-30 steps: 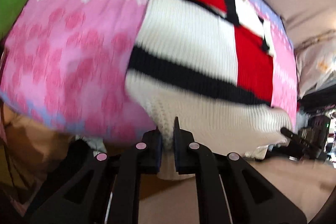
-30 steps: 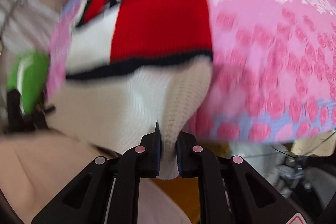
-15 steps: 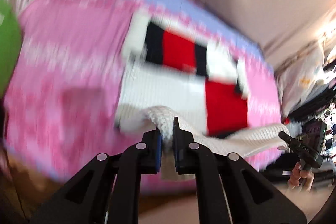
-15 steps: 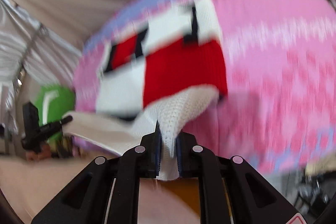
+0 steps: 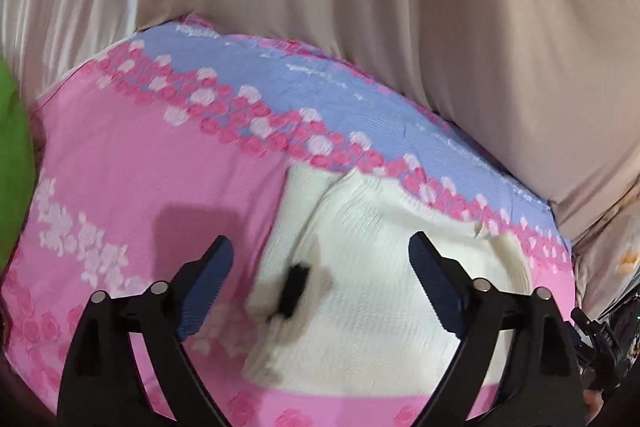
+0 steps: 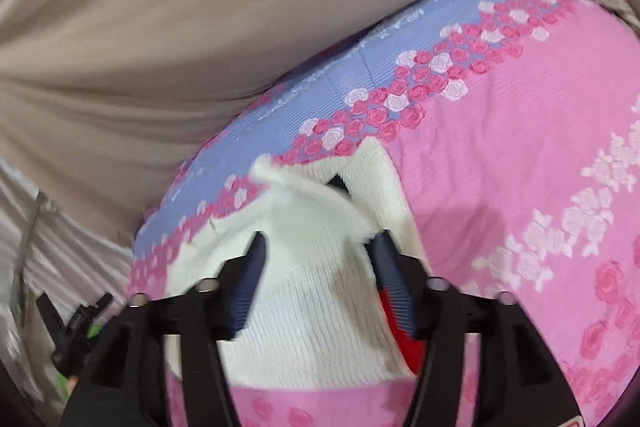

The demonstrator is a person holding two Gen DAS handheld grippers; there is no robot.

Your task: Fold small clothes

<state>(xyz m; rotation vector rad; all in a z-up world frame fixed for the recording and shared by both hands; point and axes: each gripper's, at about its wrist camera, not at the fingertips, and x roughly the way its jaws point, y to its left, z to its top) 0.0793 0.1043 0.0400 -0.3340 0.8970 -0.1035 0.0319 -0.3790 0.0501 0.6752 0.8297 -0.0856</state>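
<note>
White knit now shows across most of the sweater (image 5: 372,279), which lies doubled over on the pink rose-printed bedspread (image 5: 132,171), its far edge just short of the bedspread's lilac band (image 5: 352,99) and the beige curtain (image 5: 360,7) hanging beyond that. Its lower half appears to be laid up over the upper half, so only the plain ribbed side faces up; a sliver of the red panel (image 6: 402,331) peeks out at the sweater's near right edge, and a dark mark, blurred, sits near its left edge. The left gripper (image 5: 320,281) has just been opening: its jaws stand wide apart above the sweater's left part, pressing on nothing. The right gripper (image 6: 320,279) has just been opening too; its jaws stand apart with a loose hump of knit rising between them, and the blue pads (image 6: 250,287) do not seem to pinch it, though blur makes the contact hard to judge. So one lengthwise fold looks done and the cloth is being let go. What is left, as far as can be judged: the top layer is rumpled near the sweater's far edge, where a flap stands up and a sleeve end or corner pokes out, so it likely needs smoothing, and probably one more fold across to make a compact bundle. Other clothes waiting to be folded are not in view.
</note>
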